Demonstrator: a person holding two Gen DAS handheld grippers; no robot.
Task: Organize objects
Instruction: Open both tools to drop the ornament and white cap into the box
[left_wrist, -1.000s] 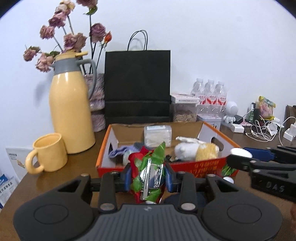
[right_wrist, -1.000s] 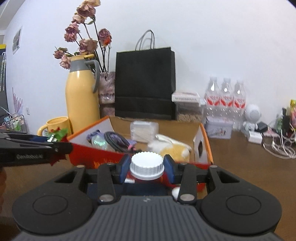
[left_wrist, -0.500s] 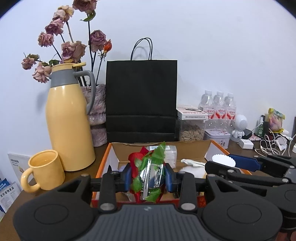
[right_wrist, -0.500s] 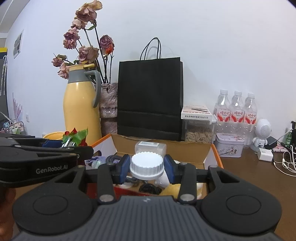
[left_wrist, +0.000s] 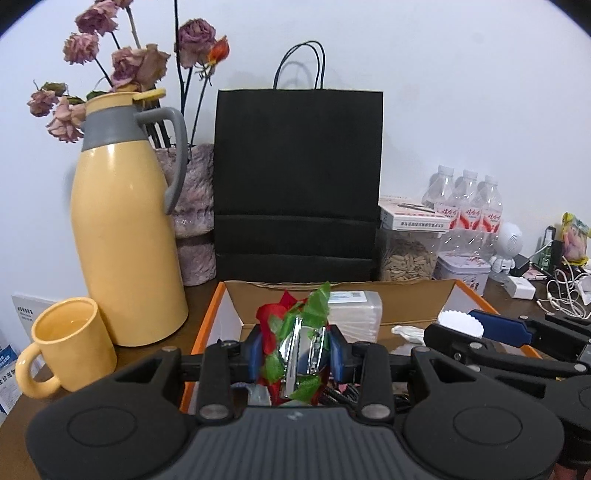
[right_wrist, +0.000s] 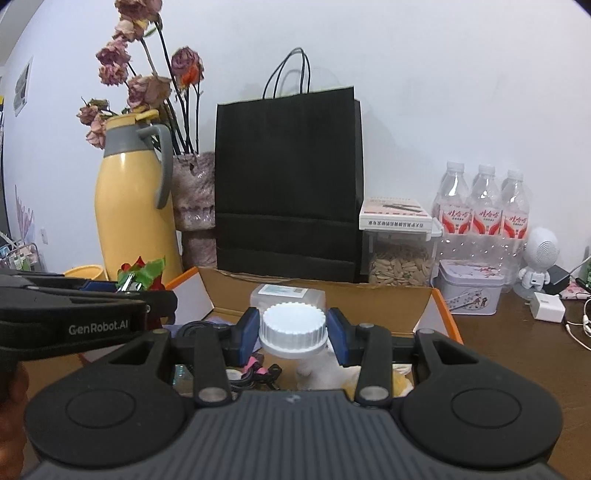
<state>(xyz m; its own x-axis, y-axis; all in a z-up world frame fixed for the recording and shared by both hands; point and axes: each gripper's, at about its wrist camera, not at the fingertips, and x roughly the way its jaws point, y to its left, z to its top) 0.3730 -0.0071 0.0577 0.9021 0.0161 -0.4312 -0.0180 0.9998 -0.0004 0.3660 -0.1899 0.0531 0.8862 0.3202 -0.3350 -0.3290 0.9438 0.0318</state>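
My left gripper (left_wrist: 295, 352) is shut on a silver hair clip with red and green leaves (left_wrist: 301, 350), held above the left part of the orange cardboard box (left_wrist: 207, 325). My right gripper (right_wrist: 293, 334) is shut on a white ribbed cap of a bottle (right_wrist: 293, 328), held above the same box (right_wrist: 443, 314). The bottle's body is hidden below. The box holds a clear plastic case (right_wrist: 286, 293), cables and soft white items. Each gripper shows in the other's view: the right one (left_wrist: 476, 332) and the left one (right_wrist: 140, 284).
A yellow thermos jug (left_wrist: 125, 236) and yellow mug (left_wrist: 66, 343) stand left of the box. A black paper bag (left_wrist: 297, 181) and a vase of dried roses (left_wrist: 194, 214) stand behind it. A seed jar, tin, water bottles (right_wrist: 480, 206) and chargers sit right.
Both grippers have risen and moved forward over the box, each still holding its object. The box has dropped lower in both views and the bag looms larger.
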